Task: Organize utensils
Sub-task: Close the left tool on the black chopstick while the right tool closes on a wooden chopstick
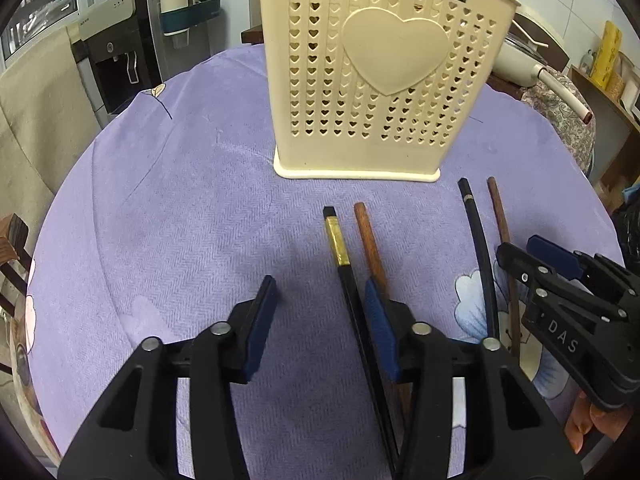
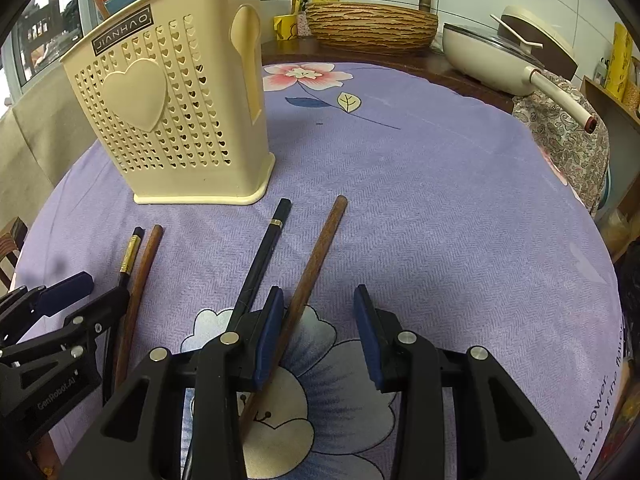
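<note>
Chopsticks (image 2: 256, 264) lie on purple floral tablecloth (image 2: 440, 200) by kitchen counter (image 2: 360, 52), both grippers' jaws apart

Holder (image 1: 372, 72) top cut off (contents hidden)

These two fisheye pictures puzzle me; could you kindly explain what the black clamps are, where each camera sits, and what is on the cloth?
The black clamps are two-finger grippers that a person holds, one in each hand. Each carries a camera looking forward along its fingers, so one picture is from the left gripper and the other from the right gripper; each also shows the other at its edge.

On the purple flowered tablecloth stands a cream utensil holder with heart-shaped holes, a few handles already poking out of its top. In front of it lie four chopsticks: a black one with a gold band beside a brown one, and another black one beside another brown one.

Nothing is held. Both grippers are open, with sticks lying by their blue pads.
</note>
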Motion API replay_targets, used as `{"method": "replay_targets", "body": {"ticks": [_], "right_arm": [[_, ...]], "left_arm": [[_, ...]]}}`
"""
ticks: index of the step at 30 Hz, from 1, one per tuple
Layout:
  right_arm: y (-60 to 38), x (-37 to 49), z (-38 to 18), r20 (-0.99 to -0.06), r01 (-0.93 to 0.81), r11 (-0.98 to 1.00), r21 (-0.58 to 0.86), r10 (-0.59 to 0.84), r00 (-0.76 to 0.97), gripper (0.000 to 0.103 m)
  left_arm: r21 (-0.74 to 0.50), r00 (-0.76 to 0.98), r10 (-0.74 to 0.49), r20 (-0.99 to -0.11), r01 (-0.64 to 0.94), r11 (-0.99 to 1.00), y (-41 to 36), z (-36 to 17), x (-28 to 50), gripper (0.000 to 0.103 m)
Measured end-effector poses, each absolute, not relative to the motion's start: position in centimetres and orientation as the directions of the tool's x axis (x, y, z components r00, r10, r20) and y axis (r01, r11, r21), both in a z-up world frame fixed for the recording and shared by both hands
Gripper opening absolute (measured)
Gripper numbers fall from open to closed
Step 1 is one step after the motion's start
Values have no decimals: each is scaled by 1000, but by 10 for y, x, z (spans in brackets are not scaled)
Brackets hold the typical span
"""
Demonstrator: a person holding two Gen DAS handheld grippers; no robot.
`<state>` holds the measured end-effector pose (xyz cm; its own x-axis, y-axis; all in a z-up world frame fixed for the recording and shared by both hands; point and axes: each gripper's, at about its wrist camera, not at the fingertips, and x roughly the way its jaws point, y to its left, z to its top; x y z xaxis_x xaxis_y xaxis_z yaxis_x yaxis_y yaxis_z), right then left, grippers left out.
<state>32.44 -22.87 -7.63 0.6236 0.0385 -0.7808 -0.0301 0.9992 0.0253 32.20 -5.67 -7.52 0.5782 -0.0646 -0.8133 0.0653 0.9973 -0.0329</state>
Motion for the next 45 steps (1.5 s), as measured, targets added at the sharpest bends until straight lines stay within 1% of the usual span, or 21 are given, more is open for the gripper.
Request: {"method": "replay_targets", "body": {"ticks": [4,10,13,15,18,20,23,26,38,45], "right_arm": [[-230,331,-76,-782,-14,999,34,35,622,36],[-228,340,-77,-779,-4,999,35,30,626,33],[-226,341,-77,-779,-8,999,38,35,625,28],[-225,341,-76,-780,-17,999,44,45,624,20],[-222,343,-76,-782,-24,999,47,52,621,16],[-221,347,-76,-785,-23,998,61,63,617,15],[-223,351,-75,-789,-13,996,88,78,609,15],[-223,353,-75,-787,-6,996,86,72,613,11],[-220,349,-76,-781,-10,997,72,62,621,10],[-223,349,-76,-781,-9,996,88,75,620,10]], "left_arm": [[-32,579,-55,-814,50,998,-55,-75,329,32],[-13,584,-42,-810,53,999,-58,-76,329,29],[-32,578,-54,-814,50,998,-56,-75,329,23],[-48,572,-71,-817,55,997,-55,-75,327,21],[-32,576,-68,-815,73,997,-61,-75,323,21],[-26,578,-65,-814,75,997,-63,-76,323,21],[-50,572,-82,-816,72,996,-61,-75,325,21],[-49,573,-79,-816,67,997,-59,-76,325,18],[-39,587,-62,-807,52,998,-59,-76,322,12],[-100,574,-100,-813,31,995,-50,-75,325,10]]}}
